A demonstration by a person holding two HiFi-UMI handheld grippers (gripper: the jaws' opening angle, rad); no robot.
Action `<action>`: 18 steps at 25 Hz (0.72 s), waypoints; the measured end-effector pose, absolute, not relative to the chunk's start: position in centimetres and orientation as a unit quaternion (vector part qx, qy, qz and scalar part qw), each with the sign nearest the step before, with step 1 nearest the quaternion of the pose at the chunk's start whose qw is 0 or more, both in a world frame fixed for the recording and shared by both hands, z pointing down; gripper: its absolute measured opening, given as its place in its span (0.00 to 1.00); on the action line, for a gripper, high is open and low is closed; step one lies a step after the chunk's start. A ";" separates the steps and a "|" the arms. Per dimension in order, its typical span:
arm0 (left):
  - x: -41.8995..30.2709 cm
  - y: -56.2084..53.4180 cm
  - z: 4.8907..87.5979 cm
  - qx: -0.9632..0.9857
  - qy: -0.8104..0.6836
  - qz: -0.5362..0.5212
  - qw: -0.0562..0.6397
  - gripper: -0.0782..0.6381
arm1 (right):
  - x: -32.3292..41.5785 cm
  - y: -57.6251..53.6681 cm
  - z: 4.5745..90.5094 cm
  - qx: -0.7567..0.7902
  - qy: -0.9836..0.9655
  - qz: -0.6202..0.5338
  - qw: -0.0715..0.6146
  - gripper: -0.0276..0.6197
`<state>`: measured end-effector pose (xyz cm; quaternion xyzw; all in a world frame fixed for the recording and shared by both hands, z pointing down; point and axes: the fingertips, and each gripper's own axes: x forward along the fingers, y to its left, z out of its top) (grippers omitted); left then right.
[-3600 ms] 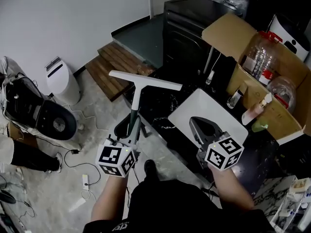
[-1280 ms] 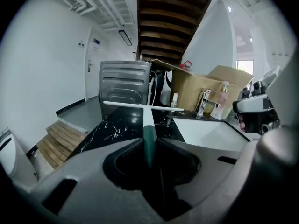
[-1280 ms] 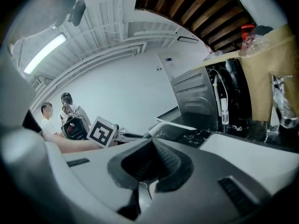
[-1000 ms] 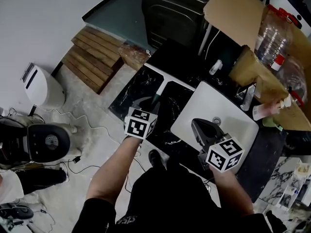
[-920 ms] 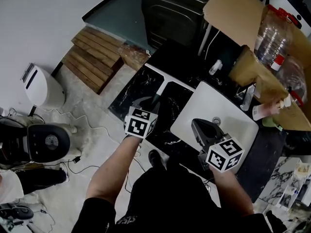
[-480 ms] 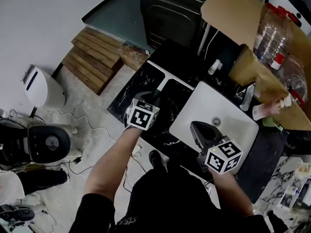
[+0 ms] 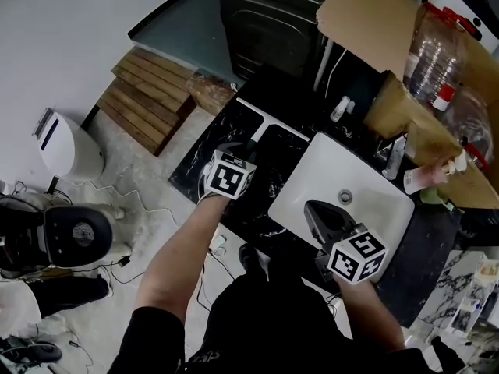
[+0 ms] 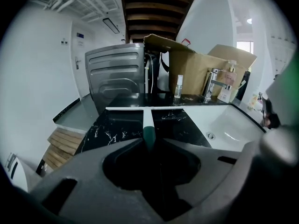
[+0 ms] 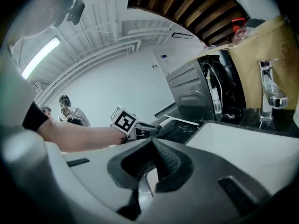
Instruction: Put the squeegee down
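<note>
The squeegee (image 7: 267, 118) has a white blade and a green handle (image 8: 148, 134). It lies low along the black marble counter (image 7: 214, 142), blade across the far end near the wall. Whether the blade touches the stone I cannot tell. My left gripper (image 7: 246, 149) is shut on the handle, which runs straight out between its jaws (image 8: 149, 146). My right gripper (image 7: 323, 213) hovers over the white sink (image 7: 374, 179), its jaws together with nothing between them (image 9: 150, 146). The right gripper view also shows the left gripper (image 9: 140, 130) with its marker cube.
A tap (image 8: 211, 82) and a small spray bottle (image 8: 178, 86) stand behind the sink. An open cardboard box (image 7: 366, 14) with plastic bottles sits at the back right. A dark appliance (image 7: 273, 10) is behind the counter. A wooden pallet (image 7: 152, 92) and a white bin (image 7: 62, 142) are on the floor.
Earlier the squeegee was held upright in the air; it now lies low along the counter. Over the last second the left gripper slid it a little toward the wall. The right gripper stayed put.
</note>
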<state>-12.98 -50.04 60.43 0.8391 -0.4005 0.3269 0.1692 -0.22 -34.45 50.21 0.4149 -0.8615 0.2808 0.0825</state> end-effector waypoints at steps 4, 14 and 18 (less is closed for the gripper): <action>-12.8 -50.8 60.7 0.840 -0.392 0.340 0.160 0.26 | 0.1 -34.6 50.4 0.419 -0.859 0.284 0.080 0.05; -13.8 -50.7 61.8 0.837 -0.354 0.406 0.097 0.27 | 0.1 -34.9 50.3 0.421 -0.857 0.285 0.081 0.05; -14.5 -50.7 61.3 0.841 -0.351 0.401 0.096 0.31 | -0.6 -34.9 50.3 0.418 -0.859 0.284 0.086 0.05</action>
